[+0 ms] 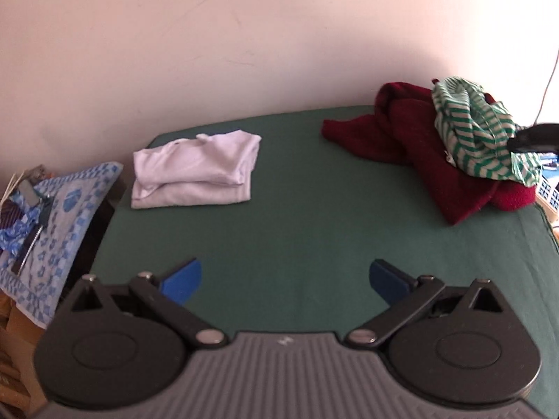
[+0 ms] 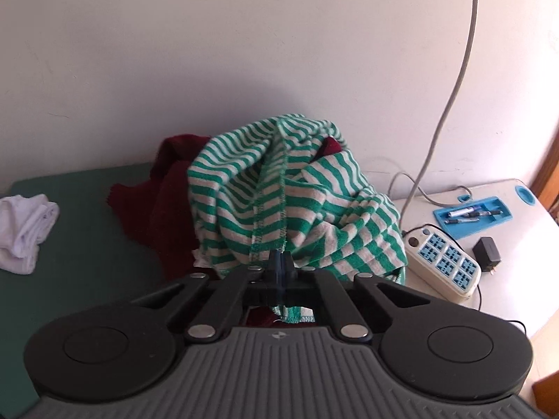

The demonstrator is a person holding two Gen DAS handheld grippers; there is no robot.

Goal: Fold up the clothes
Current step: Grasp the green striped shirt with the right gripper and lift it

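A green-and-white striped garment (image 2: 279, 188) lies bunched on a dark red garment (image 2: 164, 206) at the right end of the green table (image 2: 77, 230). My right gripper (image 2: 278, 262) is shut on a seamed edge of the striped garment. From the left wrist the same striped garment (image 1: 478, 129) sits atop the red garment (image 1: 412, 139), with a black part of the right gripper (image 1: 534, 138) at its side. My left gripper (image 1: 285, 281) hangs open over bare green table (image 1: 279, 216), nothing between its blue pads. A folded white garment (image 1: 195, 169) lies at the far left.
A white side table on the right carries a power strip (image 2: 443, 262), a black adapter (image 2: 487, 249) and a blue tray of pens (image 2: 471, 214); a grey cable (image 2: 454, 87) hangs down the wall. A blue patterned cloth (image 1: 66, 216) with clutter lies left of the table.
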